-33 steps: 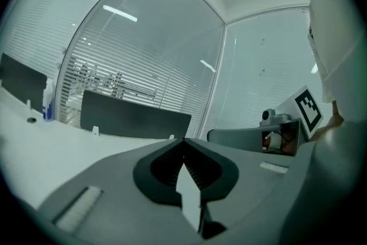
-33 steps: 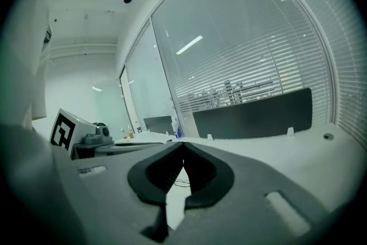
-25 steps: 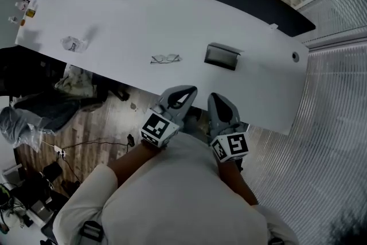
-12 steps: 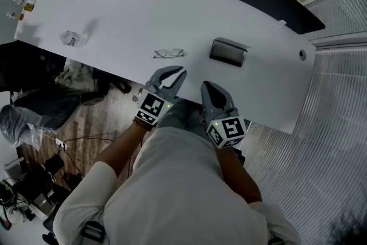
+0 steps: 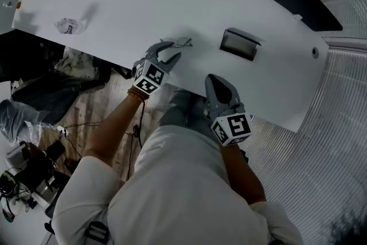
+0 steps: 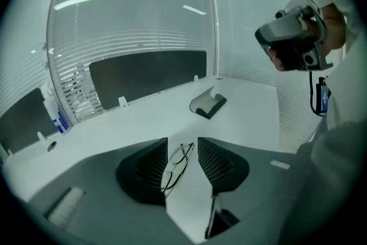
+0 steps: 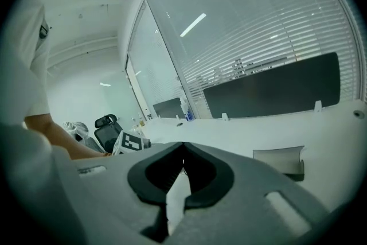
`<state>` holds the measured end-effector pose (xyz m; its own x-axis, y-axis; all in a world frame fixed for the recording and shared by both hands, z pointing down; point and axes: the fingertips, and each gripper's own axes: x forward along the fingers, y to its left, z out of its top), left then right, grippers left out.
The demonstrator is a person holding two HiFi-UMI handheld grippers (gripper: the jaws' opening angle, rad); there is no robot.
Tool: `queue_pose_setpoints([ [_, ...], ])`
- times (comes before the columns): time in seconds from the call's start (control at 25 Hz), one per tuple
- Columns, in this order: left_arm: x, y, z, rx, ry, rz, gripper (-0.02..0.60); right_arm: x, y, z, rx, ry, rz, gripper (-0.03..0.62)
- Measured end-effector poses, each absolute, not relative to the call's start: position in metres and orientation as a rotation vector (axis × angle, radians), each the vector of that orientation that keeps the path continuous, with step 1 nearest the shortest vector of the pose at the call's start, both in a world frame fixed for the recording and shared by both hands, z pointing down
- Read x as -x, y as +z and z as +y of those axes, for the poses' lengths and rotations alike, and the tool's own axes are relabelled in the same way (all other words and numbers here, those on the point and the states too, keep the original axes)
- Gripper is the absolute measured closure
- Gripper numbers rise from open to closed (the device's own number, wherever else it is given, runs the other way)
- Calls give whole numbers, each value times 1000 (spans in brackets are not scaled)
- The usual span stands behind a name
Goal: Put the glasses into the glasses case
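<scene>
Steep downward look onto a long white surface [image 5: 172, 3]. At its near edge, left gripper [image 5: 171, 52] lowered to the surface, jaws apart and just been opening, with thin wire-framed glasses [image 5: 184, 42] lying flat at its tips.

Seen from the left gripper [image 6: 182, 149] view: glasses [image 6: 175, 164] resting on the surface right between the two ribbed pads, closer to the left one, with neither pad pressing on them. Not gripped, not lifted.

Grey glasses case [image 5: 239, 45] on the same surface to the right of the glasses and apart from them, flap raised. In the left gripper view, glasses case [image 6: 207, 104] beyond the jaws and slightly to the right.

Right gripper [image 5: 214, 82] held at the near edge of the surface, short of the glasses case. Jaws closed together on nothing, tips meeting in the right gripper [image 7: 182, 149] view.
</scene>
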<state>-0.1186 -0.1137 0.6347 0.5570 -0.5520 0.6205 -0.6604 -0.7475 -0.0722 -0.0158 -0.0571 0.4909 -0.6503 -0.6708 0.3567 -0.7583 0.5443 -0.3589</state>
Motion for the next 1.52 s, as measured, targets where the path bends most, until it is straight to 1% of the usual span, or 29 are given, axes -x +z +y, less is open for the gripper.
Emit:
queue_pose_setpoints([
  [0.2,131,680,-123,-2651,1242,-876,379,19,497,-56,-1209,757,-2605,592],
  [0.44,135,718,-125,-2666,1462,-670,342,21,495,-56,-1209,777,-2603,591],
  [0.68,133,729,-126,-2678,1543,-480,323,21,499,-55,-1216,802,-2593,592],
  [0.8,131,730,-124,-2667,1549,-386,337,21,502,-53,-1216,818,-2589,591],
  [1.0,127,733,-115,-2636,1551,-268,426,20,503,-53,-1215,828,-2590,591],
  [1.52,128,731,-115,-2623,1560,-285,440,11,502,-53,-1232,824,-2585,591],
])
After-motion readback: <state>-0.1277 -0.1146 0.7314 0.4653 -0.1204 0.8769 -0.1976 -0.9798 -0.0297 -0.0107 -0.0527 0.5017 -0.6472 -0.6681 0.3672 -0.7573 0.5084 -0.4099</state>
